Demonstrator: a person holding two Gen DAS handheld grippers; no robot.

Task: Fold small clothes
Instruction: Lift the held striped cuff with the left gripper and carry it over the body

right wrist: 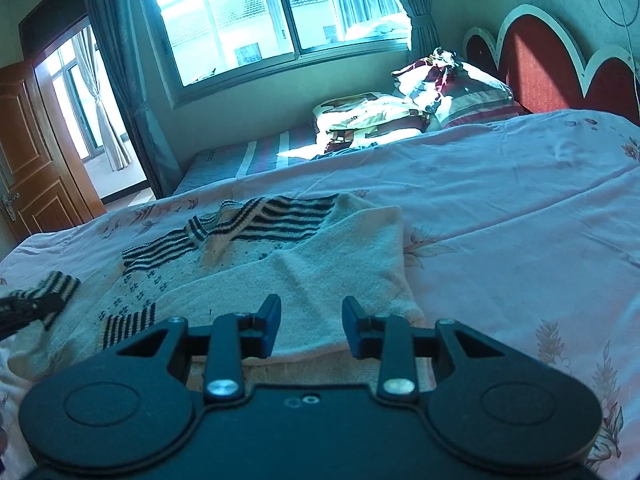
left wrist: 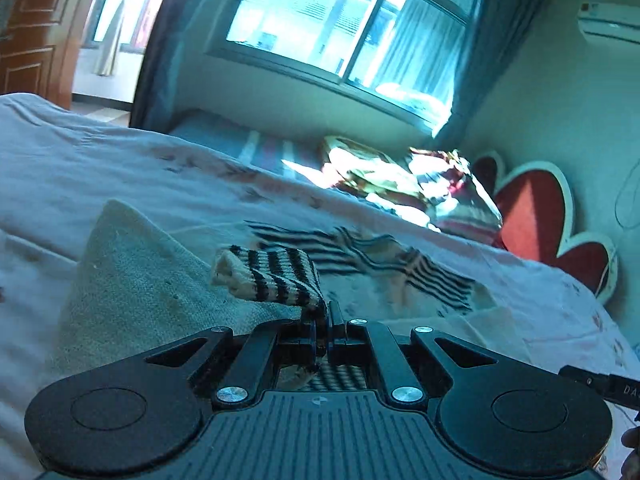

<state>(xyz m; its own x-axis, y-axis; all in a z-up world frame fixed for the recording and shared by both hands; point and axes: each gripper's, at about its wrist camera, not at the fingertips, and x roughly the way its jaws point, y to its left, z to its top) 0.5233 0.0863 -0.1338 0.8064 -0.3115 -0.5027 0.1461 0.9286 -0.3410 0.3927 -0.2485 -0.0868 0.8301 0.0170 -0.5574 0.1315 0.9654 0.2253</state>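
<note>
A cream knitted sweater [right wrist: 320,248] with black stripes across its chest lies spread on the pink floral bedsheet [right wrist: 500,208]. My left gripper [left wrist: 324,320] is shut on the striped cuff [left wrist: 268,276] of one sleeve, and the cream sleeve [left wrist: 132,280] rises in a fold to its left. In the right wrist view that gripper [right wrist: 24,308] shows at the left edge, holding the same cuff [right wrist: 60,284]. The other striped cuff [right wrist: 128,324] lies flat on the sweater. My right gripper [right wrist: 310,312] stands open just above the sweater's near hem, with nothing pressed between its fingers.
Folded bedding [right wrist: 372,116] and a striped pillow [right wrist: 468,96] are piled at the head of the bed, against a red scalloped headboard [right wrist: 540,68]. A window [right wrist: 260,12] with curtains faces the bed. A wooden door [right wrist: 28,152] stands open at the left.
</note>
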